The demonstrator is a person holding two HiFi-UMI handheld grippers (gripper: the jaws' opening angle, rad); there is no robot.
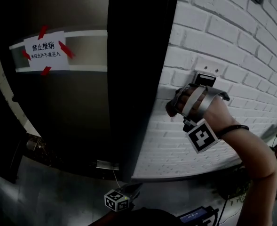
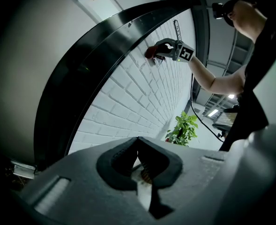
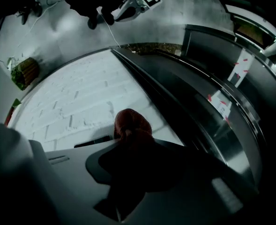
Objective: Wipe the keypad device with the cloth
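**Subject item.** The keypad device (image 1: 205, 78) is a small dark unit fixed to the white brick wall (image 1: 241, 46), just right of the dark door frame (image 1: 138, 79). No dirt or marks can be made out on it at this range.

**Tool in use.** The right gripper (image 1: 179, 103) is clamped on the cloth (image 1: 170, 109), a dark red wad that bulges out past the jaw tips in the right gripper view (image 3: 130, 123). The wad sits close against the brickwork just below and left of the device. It does not appear to be on the device face. Whether it touches the wall cannot be confirmed.

**Other tool.** The left gripper (image 1: 134, 189) hangs low, well apart from the work. Its jaws meet at the tips with nothing between them (image 2: 138, 142).

**Surroundings.** A door carrying a taped paper notice (image 1: 45, 51) stands left of the frame. A potted plant (image 2: 182, 128) stands further along the wall.

**Assessment.** The step in hand appears to be bringing the cloth onto the device, so the wipe itself is judged not under way here. The next move calls for shifting the wad up and right onto the face, then stroking with light, even pressure and keeping the hard jaw tips off the unit.
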